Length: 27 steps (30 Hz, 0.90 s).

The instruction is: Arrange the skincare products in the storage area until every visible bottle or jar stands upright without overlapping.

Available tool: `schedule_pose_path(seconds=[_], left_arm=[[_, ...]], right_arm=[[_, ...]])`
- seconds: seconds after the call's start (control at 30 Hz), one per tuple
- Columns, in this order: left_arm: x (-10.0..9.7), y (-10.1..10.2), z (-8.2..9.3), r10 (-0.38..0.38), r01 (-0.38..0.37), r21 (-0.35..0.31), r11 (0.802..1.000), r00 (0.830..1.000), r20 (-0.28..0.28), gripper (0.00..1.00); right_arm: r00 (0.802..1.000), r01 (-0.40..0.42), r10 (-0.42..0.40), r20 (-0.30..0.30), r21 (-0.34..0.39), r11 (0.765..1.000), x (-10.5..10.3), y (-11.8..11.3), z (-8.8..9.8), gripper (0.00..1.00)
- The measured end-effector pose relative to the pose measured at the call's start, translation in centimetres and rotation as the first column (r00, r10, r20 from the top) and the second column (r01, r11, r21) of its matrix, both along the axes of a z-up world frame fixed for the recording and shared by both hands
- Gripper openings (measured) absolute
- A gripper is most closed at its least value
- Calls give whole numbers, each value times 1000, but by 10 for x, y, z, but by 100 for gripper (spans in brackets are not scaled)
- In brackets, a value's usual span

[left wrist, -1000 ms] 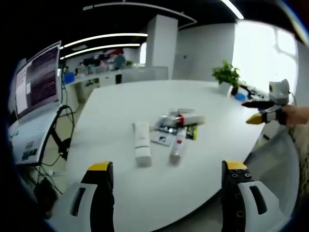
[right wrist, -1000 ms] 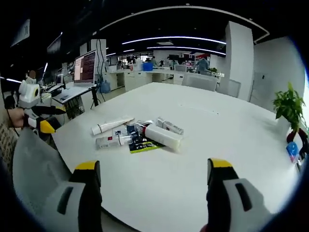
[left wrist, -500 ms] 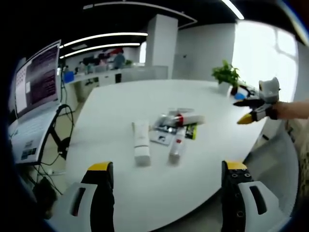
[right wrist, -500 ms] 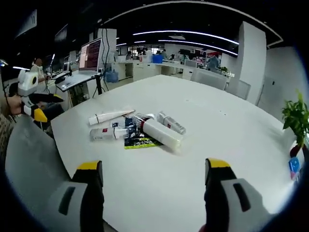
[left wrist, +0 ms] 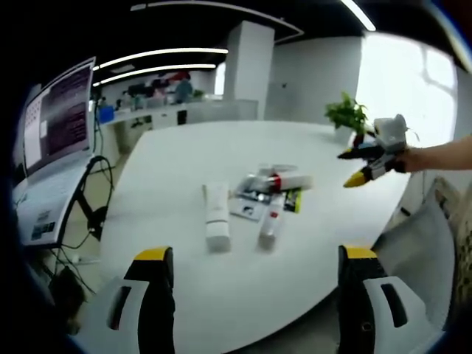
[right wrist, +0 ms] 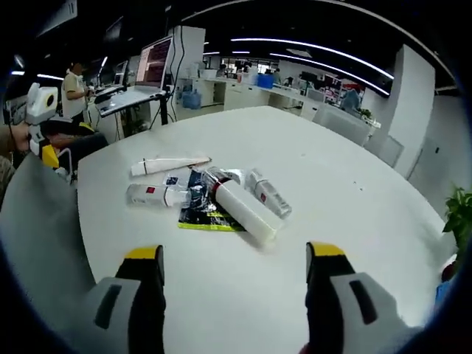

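Much bare table (right wrist: 346, 184) around tubes (right wrist: 243, 210)

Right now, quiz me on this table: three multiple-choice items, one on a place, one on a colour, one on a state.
1. Where is the potted plant?
A. Beside the laptop
B. On the far part of the white table
C. On the floor

2. What colour are the tips of the left gripper fingers?
A. Yellow
B. Red
C. Blue

3. How do the skincare products lie?
A. All upright in a row
B. Stacked in a box
C. On their sides in a cluster

Answers:
1. B: in the left gripper view the plant stands at the table's far edge near the window.
2. A: both fingers end in yellow caps.
3. C: in the right gripper view the white tube and its neighbours lie flat, some overlapping a green-edged sachet.
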<state>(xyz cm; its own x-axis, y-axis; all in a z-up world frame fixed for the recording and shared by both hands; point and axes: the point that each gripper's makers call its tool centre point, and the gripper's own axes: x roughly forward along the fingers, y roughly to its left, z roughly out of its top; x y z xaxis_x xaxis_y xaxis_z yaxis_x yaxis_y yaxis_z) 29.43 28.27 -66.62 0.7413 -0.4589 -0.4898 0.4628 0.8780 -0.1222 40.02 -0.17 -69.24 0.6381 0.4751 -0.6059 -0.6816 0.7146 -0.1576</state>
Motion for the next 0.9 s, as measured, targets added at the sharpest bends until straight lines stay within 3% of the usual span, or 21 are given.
schedule_pose_path(seconds=[0.5, 0.9], left_arm=[[1, 3, -3, 7, -7, -3, 1000, 1000, -16, 88], [0, 2, -5, 8, -8, -2, 1000, 999, -35, 87]], right_arm=[[990, -141, 138, -34, -100, 985, 36, 17, -20, 68], [965, -260, 250, -80, -159, 952, 57, 32, -36, 63]])
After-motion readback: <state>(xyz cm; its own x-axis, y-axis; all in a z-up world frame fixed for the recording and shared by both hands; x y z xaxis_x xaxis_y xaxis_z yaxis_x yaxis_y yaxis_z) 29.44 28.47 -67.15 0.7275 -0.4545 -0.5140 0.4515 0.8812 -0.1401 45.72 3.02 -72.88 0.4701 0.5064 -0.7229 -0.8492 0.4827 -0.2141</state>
